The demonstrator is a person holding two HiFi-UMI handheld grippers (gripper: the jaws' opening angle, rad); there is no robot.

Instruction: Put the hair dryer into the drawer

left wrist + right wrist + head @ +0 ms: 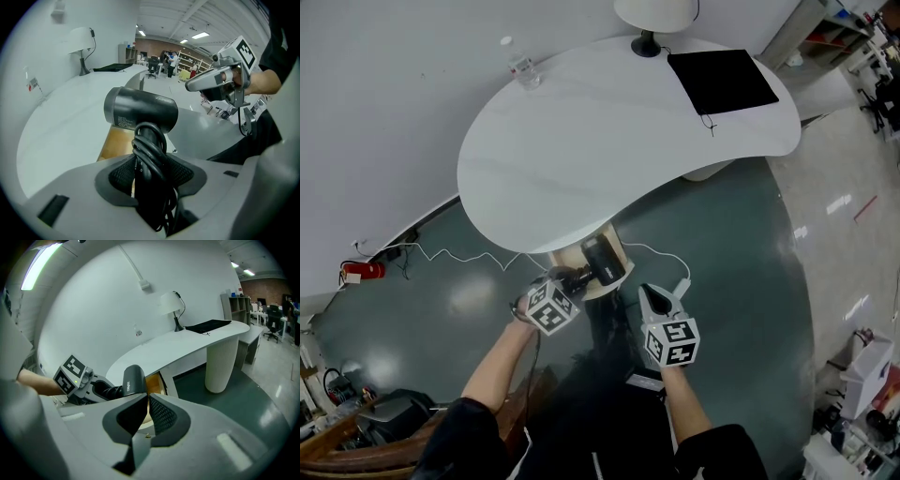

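The black hair dryer (603, 260) hangs over the open drawer (622, 251), whose wooden inside shows under the white table's (581, 141) near edge. My left gripper (576, 278) is shut on the dryer's handle, round which the cord is wound. In the left gripper view the hair dryer (140, 111) stands upright between the pads, its barrel above the drawer (116, 143). My right gripper (650, 296) is just right of the drawer, shut and holding nothing. In the right gripper view the hair dryer (133, 378) is straight ahead, with the drawer (154, 382) behind it.
On the table stand a lamp (651, 21), a black mat (722, 80) and a small glass (525, 71). A white cable (667, 257) trails over the dark floor by the drawer. A round white pedestal (219, 363) holds up the table's far end.
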